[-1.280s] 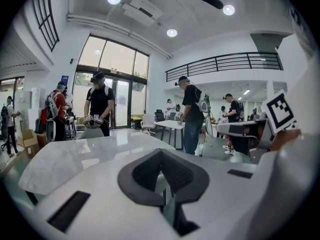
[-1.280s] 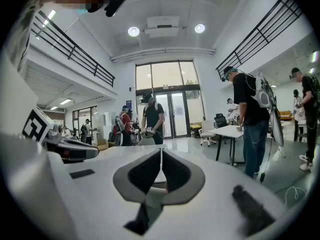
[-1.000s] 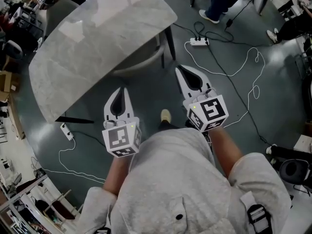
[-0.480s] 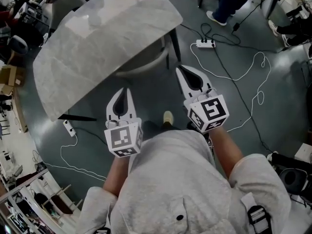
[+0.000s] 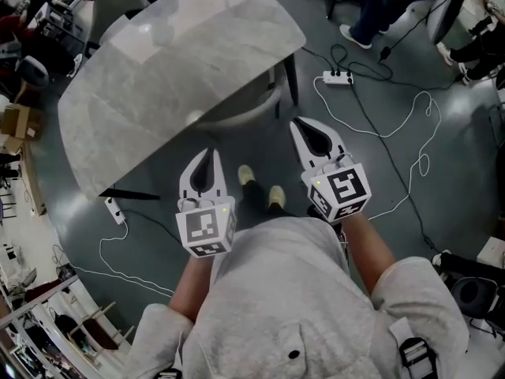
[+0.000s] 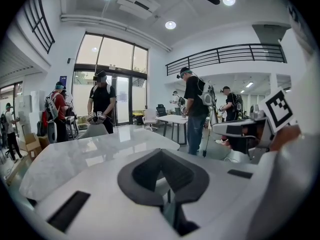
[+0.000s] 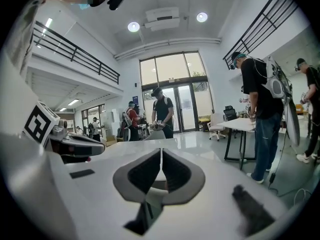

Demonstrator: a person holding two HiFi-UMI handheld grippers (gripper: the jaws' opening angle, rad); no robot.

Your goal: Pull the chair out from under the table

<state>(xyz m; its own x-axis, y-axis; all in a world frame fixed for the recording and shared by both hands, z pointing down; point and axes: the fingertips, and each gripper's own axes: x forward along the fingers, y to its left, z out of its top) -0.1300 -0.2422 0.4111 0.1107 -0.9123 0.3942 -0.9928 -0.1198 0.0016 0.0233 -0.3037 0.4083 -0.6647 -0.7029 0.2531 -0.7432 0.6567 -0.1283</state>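
Observation:
A white marble-look table [image 5: 173, 61] fills the upper left of the head view. Tucked under its near edge is the pale grey chair [image 5: 241, 107]; only a strip of its seat and one black leg [image 5: 290, 76] show. My left gripper [image 5: 209, 151] is shut and empty, its tips just short of the table's edge. My right gripper [image 5: 297, 122] is also shut and empty, hanging just right of the chair, near that leg. In both gripper views the jaws meet in a thin line, with the tabletop [image 6: 95, 151] [image 7: 200, 140] spreading out beyond them.
A power strip [image 5: 339, 77] and looping white cables [image 5: 398, 133] lie on the grey floor at right. Another power strip [image 5: 116, 211] lies at left by a black table foot [image 5: 126, 193]. My shoes [image 5: 246, 175] stand between the grippers. Other people [image 6: 101, 101] stand beyond the table.
I have stepped toward the table: a second shoe now shows between the grippers, and both grippers, the right more so, sit closer to the table edge and the chair. Both stay shut.

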